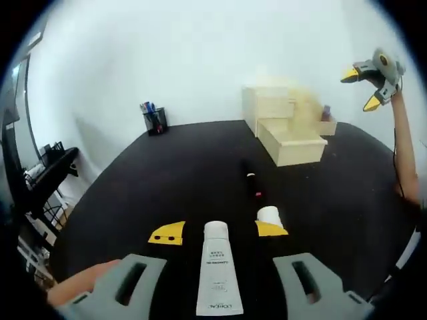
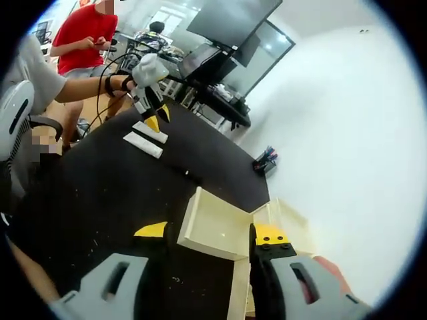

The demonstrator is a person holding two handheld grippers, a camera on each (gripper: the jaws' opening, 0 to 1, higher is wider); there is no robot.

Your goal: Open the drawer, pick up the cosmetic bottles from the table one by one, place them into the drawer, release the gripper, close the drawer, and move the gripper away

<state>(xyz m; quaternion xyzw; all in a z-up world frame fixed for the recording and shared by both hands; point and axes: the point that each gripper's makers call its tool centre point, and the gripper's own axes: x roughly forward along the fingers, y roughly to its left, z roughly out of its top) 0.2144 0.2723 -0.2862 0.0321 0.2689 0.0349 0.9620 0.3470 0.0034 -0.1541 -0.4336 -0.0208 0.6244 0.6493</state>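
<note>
A white cosmetic tube [image 1: 217, 270] lies on the black table [image 1: 167, 180], lengthwise between the jaws of my left gripper [image 1: 218, 231], which stands open around it without touching. A second white bottle [image 1: 269, 215] lies by the right jaw tip, and small dark bottles [image 1: 252, 179] lie farther out. The wooden drawer [image 1: 293, 143] is pulled open from its cabinet [image 1: 270, 100]. My right gripper [image 1: 361, 89] hangs open and high at the right. In the right gripper view, my right gripper [image 2: 210, 232] is open above the drawer [image 2: 213, 227], and my left gripper [image 2: 159, 119] hovers over two white tubes [image 2: 148, 132].
A black pen holder [image 1: 155, 120] stands at the table's far edge by the white wall. A desk with monitors [image 2: 227, 27] and seated people [image 2: 80, 33] lie beyond the table. An office chair [image 2: 17, 113] sits at the table's side.
</note>
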